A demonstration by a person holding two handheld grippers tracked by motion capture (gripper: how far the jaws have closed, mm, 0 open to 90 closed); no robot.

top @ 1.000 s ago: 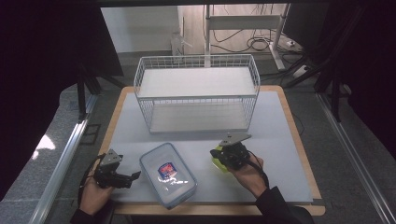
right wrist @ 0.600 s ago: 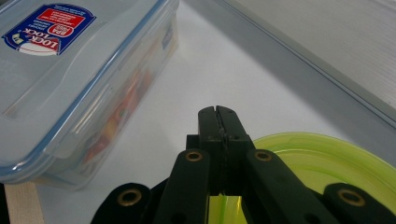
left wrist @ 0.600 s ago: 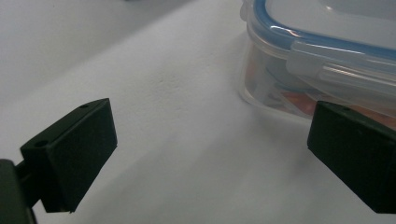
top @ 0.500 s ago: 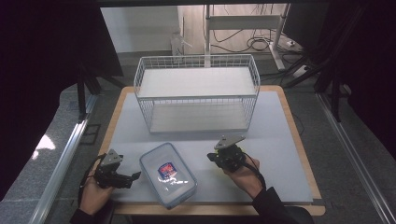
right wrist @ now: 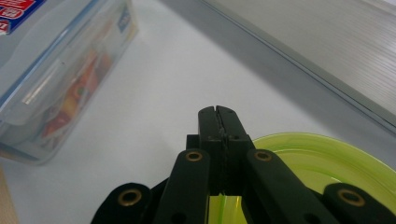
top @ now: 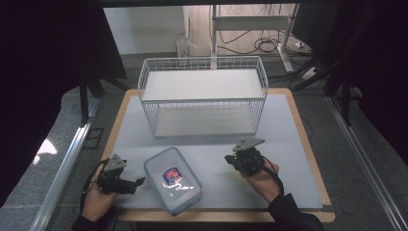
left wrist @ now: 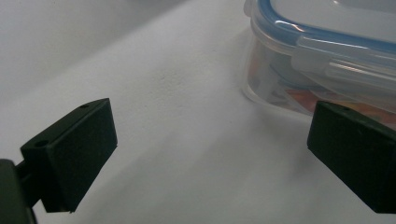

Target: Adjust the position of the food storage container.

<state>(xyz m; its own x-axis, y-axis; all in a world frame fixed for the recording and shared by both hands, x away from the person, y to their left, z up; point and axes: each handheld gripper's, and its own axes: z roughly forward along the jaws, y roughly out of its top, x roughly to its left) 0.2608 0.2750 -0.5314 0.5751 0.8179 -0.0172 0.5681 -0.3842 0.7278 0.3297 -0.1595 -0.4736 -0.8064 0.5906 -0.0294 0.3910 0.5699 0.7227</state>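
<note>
Clamping a green plate (right wrist: 327,163), the right claw (right wrist: 218,114) nears the box (right wrist: 56,70); left claw (left wrist: 210,154) wide.

Left gripper (top: 139,181) gapes wide; right gripper (top: 230,159) is pressed closed.

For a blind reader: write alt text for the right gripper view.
The right hand-held gripper, jaws shut on the rim of a yellow-green plate, hangs over a white table mat. A clear lidded food container sits beyond.
</note>
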